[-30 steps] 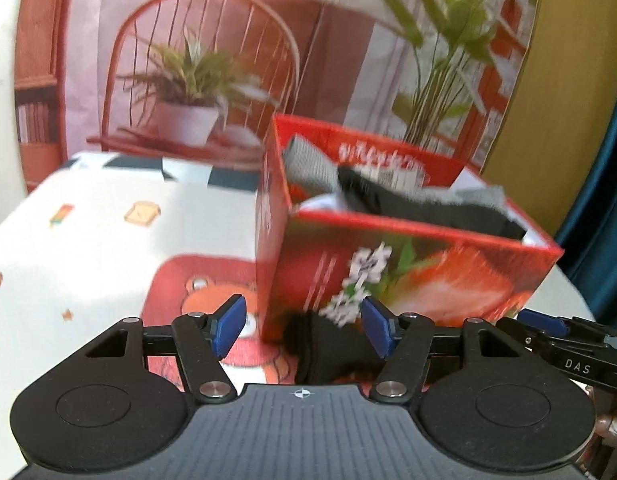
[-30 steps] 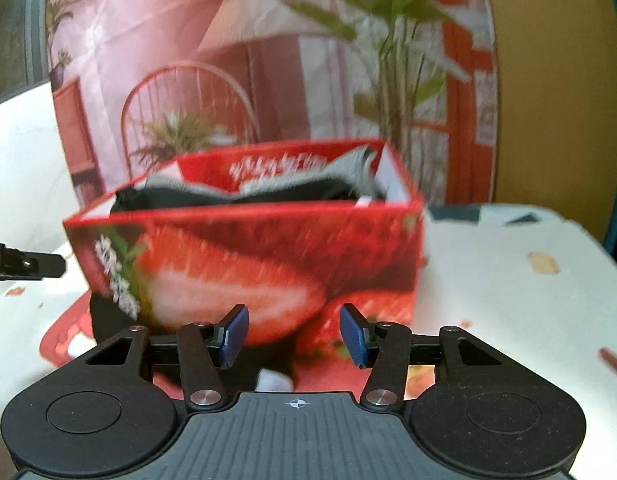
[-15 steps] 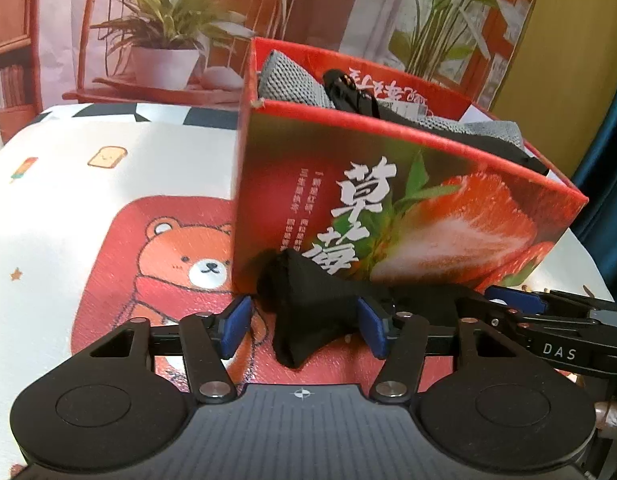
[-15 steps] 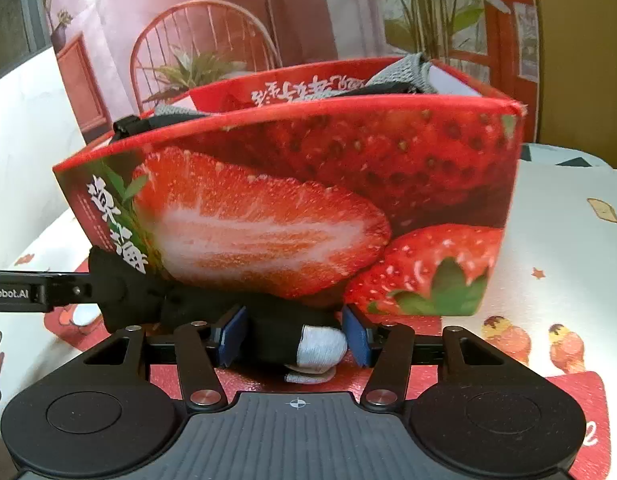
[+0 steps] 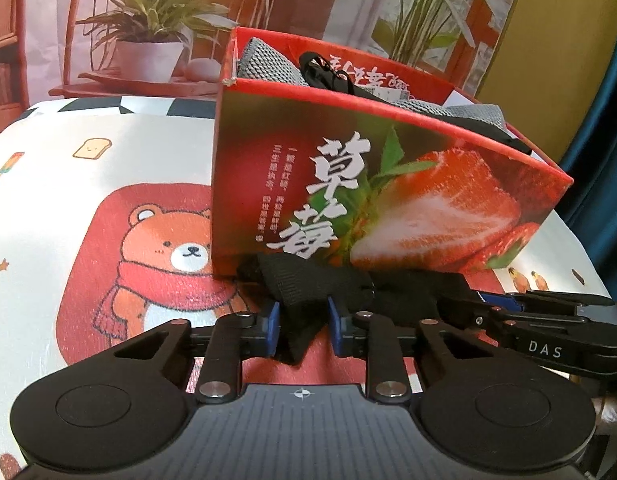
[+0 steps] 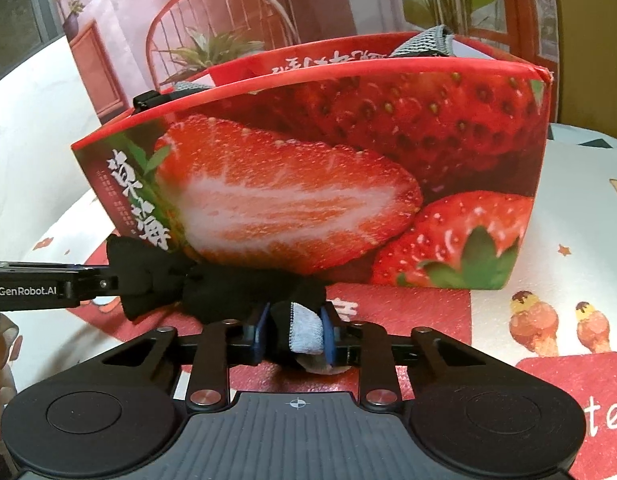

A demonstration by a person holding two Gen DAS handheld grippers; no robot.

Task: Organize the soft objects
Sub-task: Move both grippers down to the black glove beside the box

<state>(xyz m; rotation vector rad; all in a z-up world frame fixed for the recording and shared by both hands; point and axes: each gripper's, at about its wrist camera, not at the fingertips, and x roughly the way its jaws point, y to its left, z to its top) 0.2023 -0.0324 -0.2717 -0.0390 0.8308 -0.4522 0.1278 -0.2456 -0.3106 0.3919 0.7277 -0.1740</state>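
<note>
Both sets of jaws have just been closing, and each now pinches one end of the black sock [image 5: 308, 292], which lies on the tablecloth [image 5: 108, 168] against the foot of the strawberry box [image 5: 388, 200], at 12 o'clock from both cameras. The left gripper [image 5: 303, 328] clamps the dark end; the right gripper [image 6: 293, 330] clamps the grey-tipped end. The sock looks ready to lift or fold. Hidden: the sock's middle, bunched in shadow, and most of the box's contents.
</note>
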